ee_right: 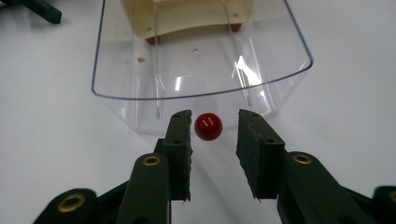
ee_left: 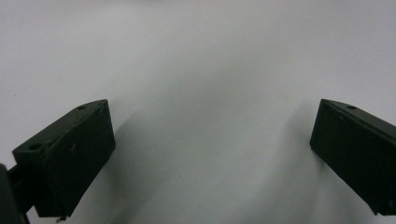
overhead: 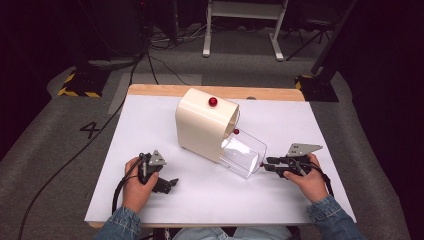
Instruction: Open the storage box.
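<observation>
Two hand-held claws work at a white-topped counter [overhead: 165, 200] with a pale wooden far edge. Largest on it is a cream plastic box-shaped housing [overhead: 202, 125] with a rounded top, standing near the middle; a red knob [overhead: 213, 102] sits on its upper face and a second red knob [overhead: 236, 131] on its side. A clear plastic drawer [overhead: 245, 152] with curved walls projects from the housing's open end toward the person's right; in the right gripper view its transparent rim [ee_right: 201, 95] arcs across the frame, with the cream housing [ee_right: 187, 16] behind it. A small glossy red ball knob [ee_right: 208, 126] sits on the drawer's near face.

The right claw [ee_right: 214, 122], seen in the high view at the drawer's end [overhead: 263, 164], stands partly open, its jaws either side of the ball knob with a narrow gap on each side, gripping nothing. The left claw [overhead: 172, 183] lies low on the bare counter, well apart from the housing; the left gripper view shows the left claw [ee_left: 212, 121] spread wide, with nothing but white surface between its jaws.
</observation>
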`<state>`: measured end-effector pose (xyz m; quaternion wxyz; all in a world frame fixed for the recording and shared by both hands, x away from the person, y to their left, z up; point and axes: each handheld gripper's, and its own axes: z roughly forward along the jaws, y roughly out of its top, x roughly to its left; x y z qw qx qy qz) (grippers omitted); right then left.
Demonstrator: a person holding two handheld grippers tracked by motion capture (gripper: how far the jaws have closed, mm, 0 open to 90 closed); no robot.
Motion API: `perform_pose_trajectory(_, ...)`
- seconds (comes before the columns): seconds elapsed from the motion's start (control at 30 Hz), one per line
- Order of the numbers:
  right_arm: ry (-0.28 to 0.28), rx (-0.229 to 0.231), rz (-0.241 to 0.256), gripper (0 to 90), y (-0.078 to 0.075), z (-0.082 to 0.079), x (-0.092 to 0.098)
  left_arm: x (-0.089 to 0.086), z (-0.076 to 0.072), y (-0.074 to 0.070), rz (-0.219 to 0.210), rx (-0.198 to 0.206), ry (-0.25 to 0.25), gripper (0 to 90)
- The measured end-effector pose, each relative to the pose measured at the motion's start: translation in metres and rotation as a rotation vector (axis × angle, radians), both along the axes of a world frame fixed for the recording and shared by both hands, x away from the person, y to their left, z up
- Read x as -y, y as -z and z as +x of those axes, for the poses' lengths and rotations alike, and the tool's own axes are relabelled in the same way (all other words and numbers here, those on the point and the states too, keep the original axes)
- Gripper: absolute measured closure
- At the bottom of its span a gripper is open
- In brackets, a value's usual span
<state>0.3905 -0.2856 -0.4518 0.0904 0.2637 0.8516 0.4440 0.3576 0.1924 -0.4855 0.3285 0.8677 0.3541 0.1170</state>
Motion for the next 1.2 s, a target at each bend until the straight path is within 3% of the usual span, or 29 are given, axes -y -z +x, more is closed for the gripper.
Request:
perform_pose_trajectory(0.07, 0.004, 0.002, 0.008, 65.7, -0.003, 0.000, 0.001, 0.000, 0.000, 0.000, 0.000, 0.000, 0.000, 0.0)
perform_pose_trajectory(0.17, 0.013, 0.024, 0.045, 64.9, -0.016, -0.002, 0.002, 0.000, 0.000, 0.000, 0.001, 0.001, 0.000, 0.0)
perform_pose_trajectory(0.47, -0.003, 0.074, 0.086, 62.8, -0.053, -0.005, -0.004, 0.000, 0.000, 0.000, 0.002, 0.002, 0.001, 0.0)
perform_pose_trajectory(0.53, -0.008, 0.103, 0.085, 61.5, -0.070, -0.003, -0.012, 0.000, 0.000, 0.000, 0.002, 0.001, 0.001, 0.0)
perform_pose_trajectory(0.7, -0.032, 0.128, 0.083, 60.7, -0.088, 0.006, -0.028, 0.000, 0.000, 0.000, 0.002, 0.006, 0.000, 0.0)
perform_pose_trajectory(0.87, -0.050, 0.127, 0.074, 60.8, -0.090, 0.016, -0.042, 0.000, -0.001, 0.000, 0.001, 0.006, -0.001, 0.0)
perform_pose_trajectory(1.2, -0.094, 0.114, 0.112, 63.8, -0.074, 0.043, -0.077, 0.000, -0.001, 0.001, -0.003, 0.010, -0.001, 0.0)
